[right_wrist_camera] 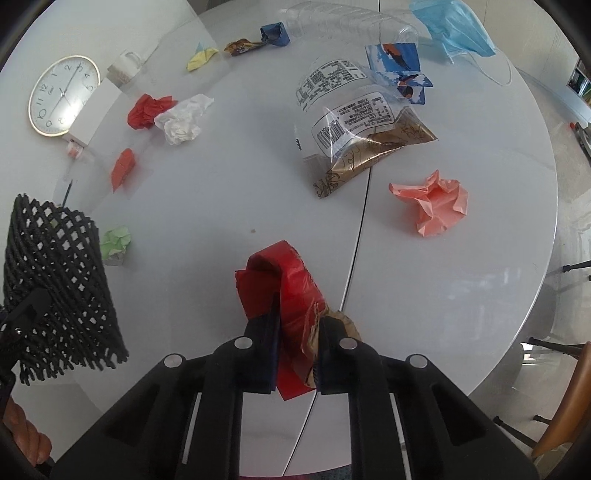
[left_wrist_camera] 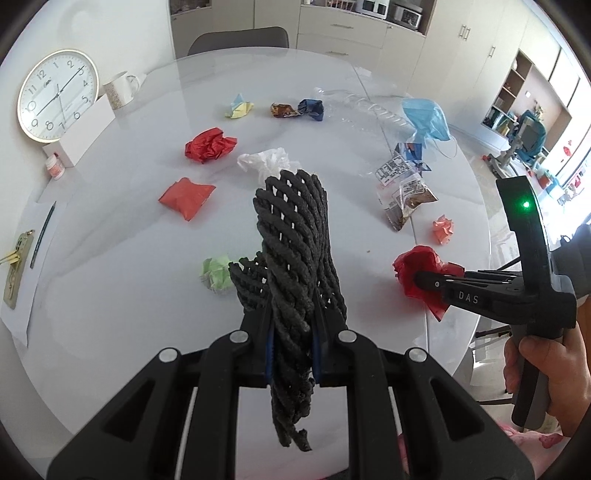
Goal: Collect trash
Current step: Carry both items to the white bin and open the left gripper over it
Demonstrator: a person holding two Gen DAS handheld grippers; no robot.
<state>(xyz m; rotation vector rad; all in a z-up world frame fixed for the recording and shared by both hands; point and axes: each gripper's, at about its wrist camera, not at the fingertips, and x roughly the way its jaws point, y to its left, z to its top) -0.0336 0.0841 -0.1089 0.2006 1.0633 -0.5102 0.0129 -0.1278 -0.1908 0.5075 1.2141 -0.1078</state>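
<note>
Left gripper [left_wrist_camera: 291, 332] is clenched on the wall of a black mesh basket [left_wrist_camera: 295, 236], carried above the table [left_wrist_camera: 129, 314], probably as the bin. Right gripper [right_wrist_camera: 297, 354] is clamped on a red wrapper [right_wrist_camera: 291, 295], lifted clear of the table and near the basket, likely for dropping in. Much trash remains on the table: pink paper [right_wrist_camera: 436, 203], green wad [right_wrist_camera: 116, 242], clear bags [right_wrist_camera: 351, 125], mask [right_wrist_camera: 458, 31]. Basket mouth not visible in either view; fill level unknown. Basket hides part of the white wad [left_wrist_camera: 264, 160].

Black mesh basket [left_wrist_camera: 295, 236], red wrapper [right_wrist_camera: 291, 295], blue mask [right_wrist_camera: 454, 29], wht table [right_wrist_camera: 240, 192].
</note>
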